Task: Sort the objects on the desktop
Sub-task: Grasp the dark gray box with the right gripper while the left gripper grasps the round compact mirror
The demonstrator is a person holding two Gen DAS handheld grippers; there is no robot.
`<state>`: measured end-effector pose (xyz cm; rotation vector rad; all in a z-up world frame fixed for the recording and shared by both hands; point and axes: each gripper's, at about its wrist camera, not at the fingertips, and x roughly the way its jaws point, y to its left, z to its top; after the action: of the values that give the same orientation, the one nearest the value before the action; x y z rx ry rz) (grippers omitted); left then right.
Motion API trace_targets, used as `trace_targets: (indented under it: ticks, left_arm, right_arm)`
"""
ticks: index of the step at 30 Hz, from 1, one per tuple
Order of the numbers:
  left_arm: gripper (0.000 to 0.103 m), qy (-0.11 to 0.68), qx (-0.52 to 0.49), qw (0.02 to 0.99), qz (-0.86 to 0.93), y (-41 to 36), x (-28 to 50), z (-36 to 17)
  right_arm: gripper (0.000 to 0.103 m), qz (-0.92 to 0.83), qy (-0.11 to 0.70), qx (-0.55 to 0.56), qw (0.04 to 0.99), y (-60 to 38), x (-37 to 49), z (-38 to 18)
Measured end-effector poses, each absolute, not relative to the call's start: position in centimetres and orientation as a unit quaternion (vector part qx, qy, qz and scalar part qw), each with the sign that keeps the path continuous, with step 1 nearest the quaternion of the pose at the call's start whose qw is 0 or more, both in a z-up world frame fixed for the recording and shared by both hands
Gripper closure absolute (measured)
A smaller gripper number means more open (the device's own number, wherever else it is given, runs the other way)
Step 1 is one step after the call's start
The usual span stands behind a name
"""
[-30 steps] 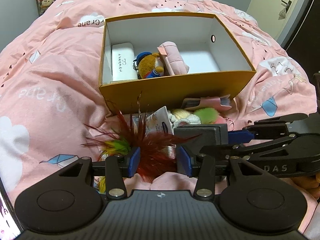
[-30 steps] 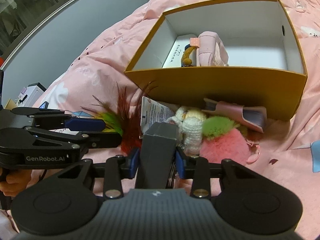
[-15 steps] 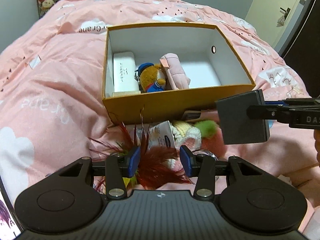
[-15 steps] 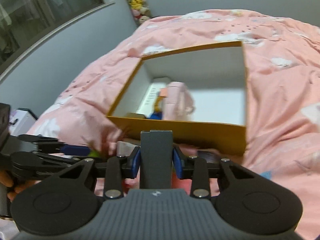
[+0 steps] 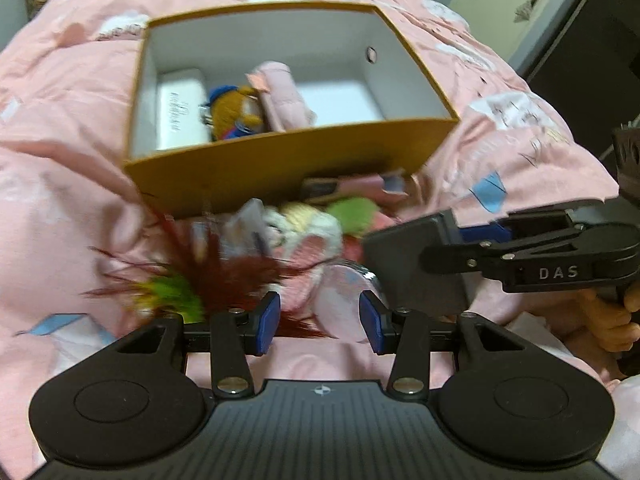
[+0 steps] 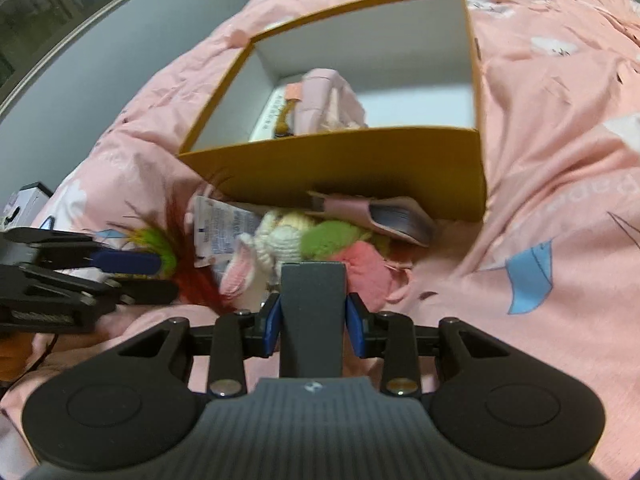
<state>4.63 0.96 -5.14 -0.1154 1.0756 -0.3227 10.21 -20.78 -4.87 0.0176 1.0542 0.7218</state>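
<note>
Matte grey and flat-sided, the dark grey box [image 6: 312,312] sits clamped between the blue pads of the right gripper [image 6: 312,322], its smooth top face running forward from the jaws. A second ago that box still rested low among the clutter; now it hangs clear of the bedding, seen side-on from the left wrist just beside the pile, so the lift looks done and the carry to the container is what remains.

The left gripper [image 5: 319,322] has its pads standing apart, gripping nothing. A round clear-lidded jar [image 5: 344,300] lies just ahead between them, and the wispy red and green feather toy [image 5: 208,276] spreads to their left. It has shifted from over the feathers toward the jar, which may be its next pick, though blur makes contact impossible to judge.

Beyond lies the soft heap: a crocheted cream doll [image 6: 280,240], a fuzzy green pompom [image 6: 332,238], a pink fluffy ball [image 6: 366,268], a crinkled printed packet [image 6: 220,228] and a pink-covered notebook [image 6: 384,216] against the wall of the orange cardboard box [image 6: 360,168].

Inside its white interior already rest a white case [image 5: 180,108], a small plush figure [image 5: 236,112] and a quilted pink pouch [image 5: 284,96], all on the rumpled pink duvet [image 6: 560,160].
</note>
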Motion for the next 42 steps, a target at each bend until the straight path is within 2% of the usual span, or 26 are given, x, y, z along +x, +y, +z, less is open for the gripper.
trace_targets:
  ticks: [8,11,14,21,29,42]
  left_arm:
    - [0.052,0.527,-0.067,0.831,-0.165,-0.6,5.9,-6.8]
    - [0.059,0.535,-0.068,0.825,-0.167,-1.1,6.2,-7.4]
    - [0.061,0.536,-0.068,0.825,-0.163,-1.2,6.4,-7.6]
    - [0.062,0.551,-0.069,0.817,-0.153,-1.4,6.9,-8.8]
    - [0.077,0.559,-0.061,0.815,-0.141,-1.7,7.1,-9.0]
    - [0.079,0.592,-0.074,0.790,-0.143,-1.8,8.0,-11.2]
  right_arm:
    - [0.066,0.347,0.504,0.016,0.791,-19.8,10.7,-6.2]
    - [0.066,0.349,0.508,0.023,0.787,-19.8,11.0,-6.7]
    - [0.066,0.348,0.521,0.039,0.778,-20.1,11.4,-7.7]
    - [0.067,0.360,0.512,0.031,0.779,-19.8,11.2,-7.4]
    - [0.067,0.352,0.519,0.033,0.779,-20.7,11.5,-7.0]
    - [0.068,0.352,0.526,0.005,0.775,-19.4,11.4,-8.2]
